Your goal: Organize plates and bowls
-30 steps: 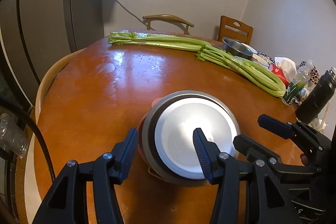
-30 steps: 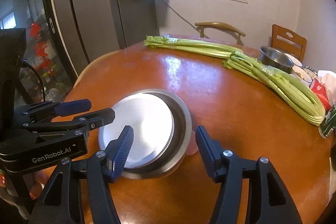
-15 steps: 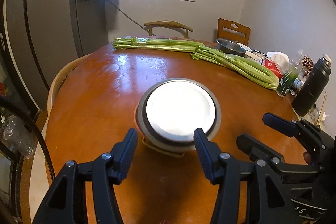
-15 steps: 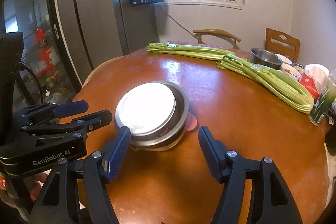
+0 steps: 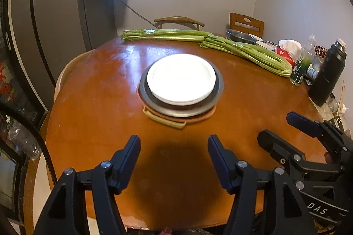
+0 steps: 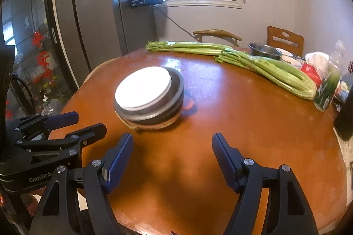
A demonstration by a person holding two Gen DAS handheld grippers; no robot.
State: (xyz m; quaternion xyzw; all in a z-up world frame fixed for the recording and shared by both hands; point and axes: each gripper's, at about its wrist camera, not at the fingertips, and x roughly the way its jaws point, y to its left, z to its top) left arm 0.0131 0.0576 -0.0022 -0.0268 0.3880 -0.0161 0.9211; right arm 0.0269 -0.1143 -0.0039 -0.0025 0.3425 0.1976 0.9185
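One white plate (image 5: 181,77) atop grey metal bowl (image 5: 217,89), stacked, mid-table

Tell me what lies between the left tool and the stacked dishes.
Only bare tabletop separates the left tool from the stacked dishes, as the left wrist view shows; its opening jaws hold nothing.

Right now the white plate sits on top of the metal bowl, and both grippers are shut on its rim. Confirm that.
Not quite. The white plate does sit on the metal bowl, but in the left wrist view both the left gripper and right gripper are empty, jaws opening, short of the stack.
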